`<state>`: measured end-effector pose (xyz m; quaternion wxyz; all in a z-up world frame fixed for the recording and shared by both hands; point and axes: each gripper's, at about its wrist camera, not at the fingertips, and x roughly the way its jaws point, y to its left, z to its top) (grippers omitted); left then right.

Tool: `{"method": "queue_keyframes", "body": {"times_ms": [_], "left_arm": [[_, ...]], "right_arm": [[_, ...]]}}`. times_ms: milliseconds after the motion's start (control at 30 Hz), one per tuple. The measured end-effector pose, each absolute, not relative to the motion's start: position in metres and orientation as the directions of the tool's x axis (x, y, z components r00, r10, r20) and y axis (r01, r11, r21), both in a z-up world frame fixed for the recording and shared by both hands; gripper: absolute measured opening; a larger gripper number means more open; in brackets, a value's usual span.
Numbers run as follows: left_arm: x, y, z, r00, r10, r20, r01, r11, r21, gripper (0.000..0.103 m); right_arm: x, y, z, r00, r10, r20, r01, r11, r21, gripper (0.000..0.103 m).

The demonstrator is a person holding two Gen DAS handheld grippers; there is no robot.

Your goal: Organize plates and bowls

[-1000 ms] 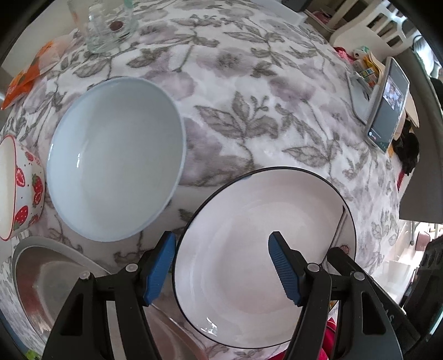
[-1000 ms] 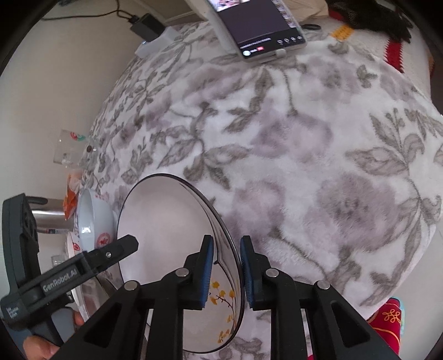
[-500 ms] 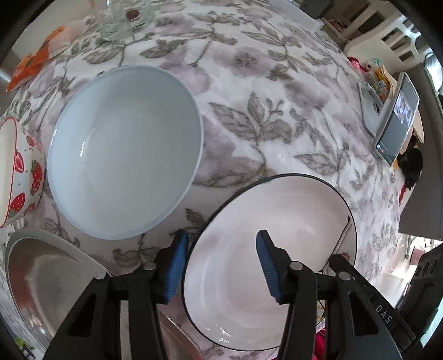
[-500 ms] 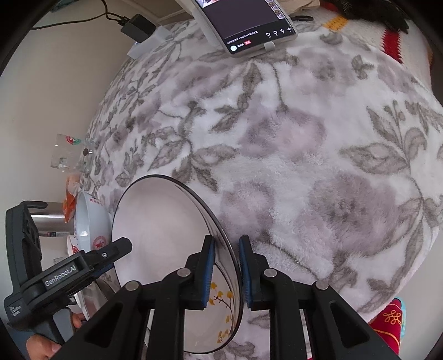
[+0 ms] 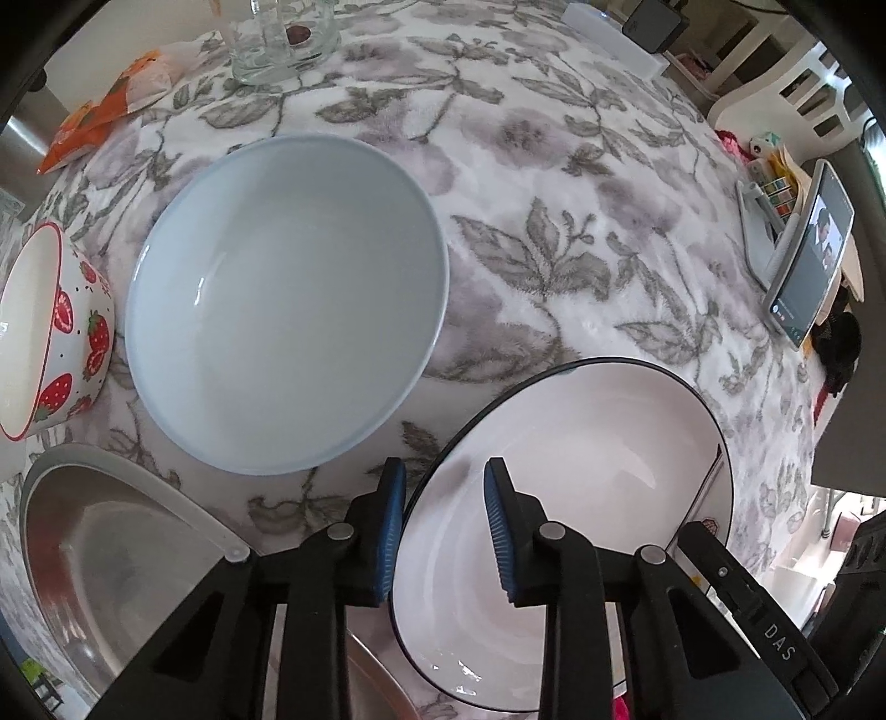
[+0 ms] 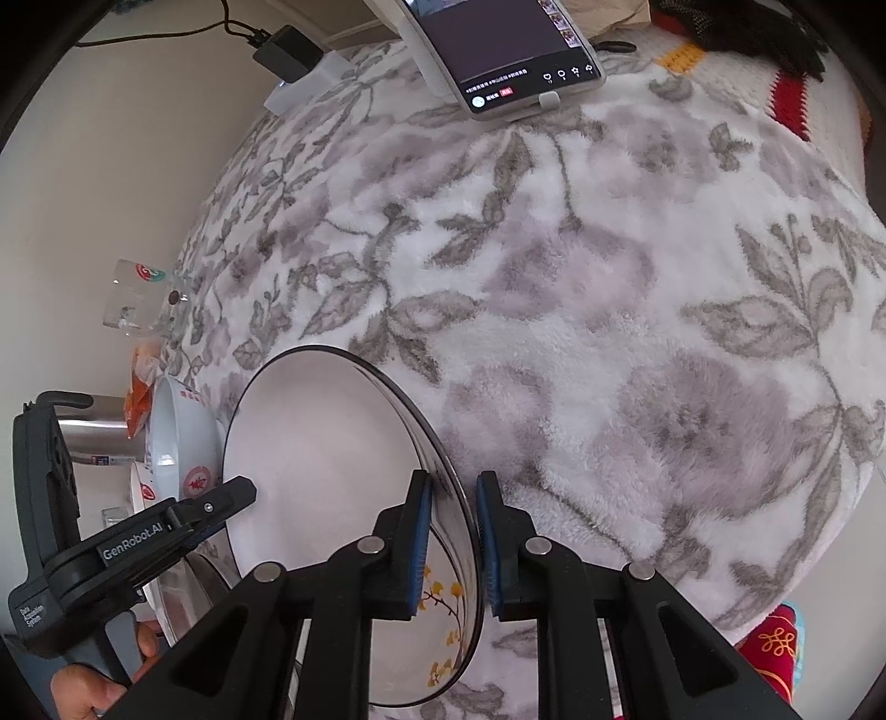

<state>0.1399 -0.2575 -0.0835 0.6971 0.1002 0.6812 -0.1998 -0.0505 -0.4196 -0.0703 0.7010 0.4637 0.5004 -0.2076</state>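
Seen from the left wrist and read from left to right, the counter (image 5: 554,183), covered by a grey floral cloth, carries four pieces of tableware. One strawberry-patterned bowl (image 5: 55,332) sits at the far left edge. Below it lies one metal plate (image 5: 99,554) with a pale rim. Just beside the strawberry bowl stands one pale blue bowl (image 5: 288,310), upright and empty. To the right of that is one black-rimmed plate (image 5: 581,459), white inside and tilted, with its left edge between the fingers of the left claw (image 5: 443,531). The jaws of the left claw are closing; a gap still shows between the right pad and the plate, so it does not yet grip. Behind the bowls stand one glass mug (image 5: 282,39) and one orange packet (image 5: 105,116); at the far right one phone (image 5: 808,255) leans on a stand.

From the right wrist, the left claw (image 6: 238,493) reaches in from the left, held by a hand (image 6: 83,698). The black-rimmed plate (image 6: 321,471) stands nearly on edge above the cloth. The right claw (image 6: 451,543) is clenched on its right rim, a pad on each face, near a yellow flower print.
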Motion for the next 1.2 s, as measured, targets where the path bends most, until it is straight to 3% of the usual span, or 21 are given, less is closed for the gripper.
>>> {"method": "queue_keyframes", "body": {"times_ms": [1200], "left_arm": [[0.132,-0.238,-0.006,0.081,-0.272,-0.959,0.37,0.902,-0.224,0.03]], "right_arm": [[-0.052,-0.414,-0.02,0.533,0.137,-0.835,0.676,0.524,0.518,0.018]]}}
